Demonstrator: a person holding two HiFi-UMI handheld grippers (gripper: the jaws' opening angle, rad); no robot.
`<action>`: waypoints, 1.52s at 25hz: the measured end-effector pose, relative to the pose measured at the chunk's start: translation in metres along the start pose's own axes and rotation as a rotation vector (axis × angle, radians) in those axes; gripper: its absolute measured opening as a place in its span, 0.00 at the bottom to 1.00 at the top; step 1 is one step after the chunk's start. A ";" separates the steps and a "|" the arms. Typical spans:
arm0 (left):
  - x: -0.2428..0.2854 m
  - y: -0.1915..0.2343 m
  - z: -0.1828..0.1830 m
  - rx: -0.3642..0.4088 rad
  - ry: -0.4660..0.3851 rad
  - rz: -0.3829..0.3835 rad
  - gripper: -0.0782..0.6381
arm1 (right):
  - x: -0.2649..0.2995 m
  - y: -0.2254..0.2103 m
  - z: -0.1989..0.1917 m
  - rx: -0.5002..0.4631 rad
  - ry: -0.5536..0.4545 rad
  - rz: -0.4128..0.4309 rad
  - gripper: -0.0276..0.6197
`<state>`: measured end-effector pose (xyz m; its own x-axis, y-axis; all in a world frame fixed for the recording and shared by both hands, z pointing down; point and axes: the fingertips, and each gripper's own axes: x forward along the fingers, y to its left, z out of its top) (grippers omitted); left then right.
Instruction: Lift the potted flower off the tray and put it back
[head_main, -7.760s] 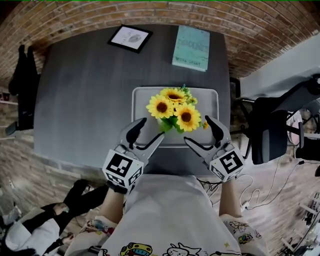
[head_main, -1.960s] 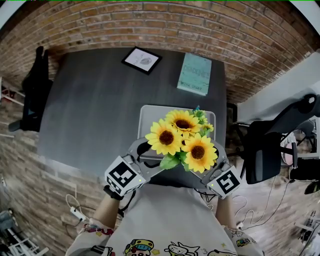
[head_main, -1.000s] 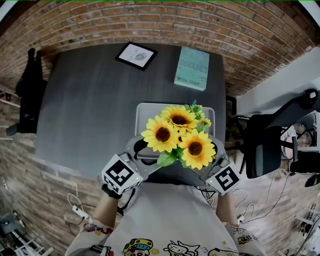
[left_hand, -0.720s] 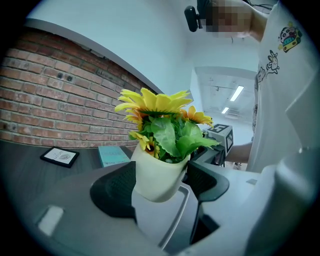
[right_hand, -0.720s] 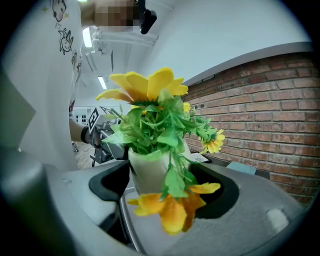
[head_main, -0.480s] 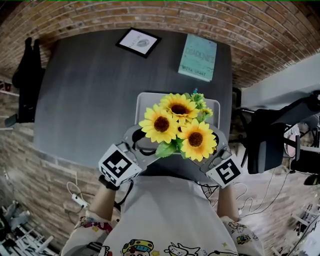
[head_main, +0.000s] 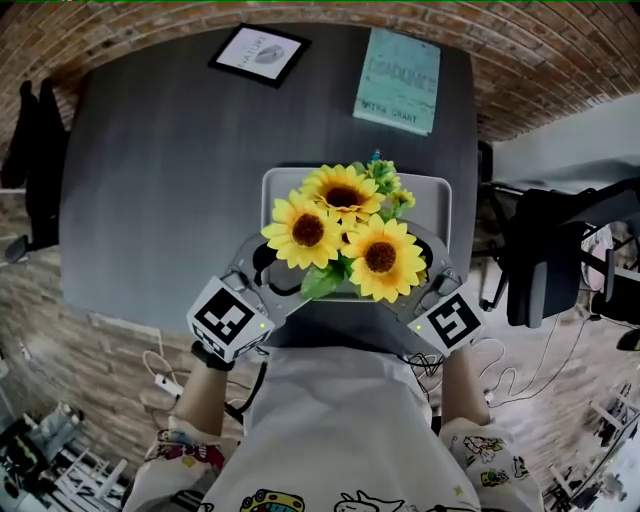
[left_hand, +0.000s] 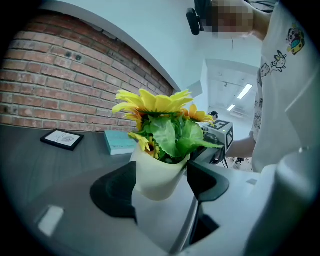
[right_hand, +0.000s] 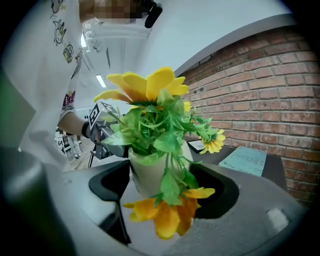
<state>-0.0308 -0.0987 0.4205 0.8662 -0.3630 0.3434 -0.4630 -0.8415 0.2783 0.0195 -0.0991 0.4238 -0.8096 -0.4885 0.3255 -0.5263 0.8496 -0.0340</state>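
While the potted flower (left_hand: 156, 170) hangs over the tray (head_main: 436, 192), the left gripper (left_hand: 160, 189) and right gripper (right_hand: 161, 192) each clamp its pot between their jaws from opposite sides

We see bare dark grey tabletop (head_main: 150, 180) left of the grey rectangular tray (head_main: 432, 192). Teal book (head_main: 400, 65) and black-framed picture (head_main: 258, 53) occupy the far edge. Yellow sunflower heads (head_main: 345, 225) overhang the tray. Left gripper (head_main: 272, 272) and right gripper (head_main: 415, 272) block the white pot (left_hand: 157, 175) flanks. Black office chair (head_main: 545, 260) crowds the table's right side.
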 end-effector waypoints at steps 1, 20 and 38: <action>0.003 0.003 -0.003 -0.008 0.003 -0.001 0.58 | 0.002 -0.003 -0.004 0.011 0.009 0.001 0.65; 0.046 0.024 -0.065 -0.073 0.096 -0.020 0.57 | 0.018 -0.022 -0.081 0.099 0.132 0.035 0.64; 0.049 0.032 -0.073 0.018 0.086 0.029 0.57 | 0.024 -0.024 -0.101 0.164 0.136 0.028 0.64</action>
<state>-0.0165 -0.1140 0.5115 0.8326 -0.3523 0.4275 -0.4836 -0.8386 0.2509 0.0390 -0.1113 0.5282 -0.7881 -0.4243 0.4461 -0.5480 0.8136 -0.1943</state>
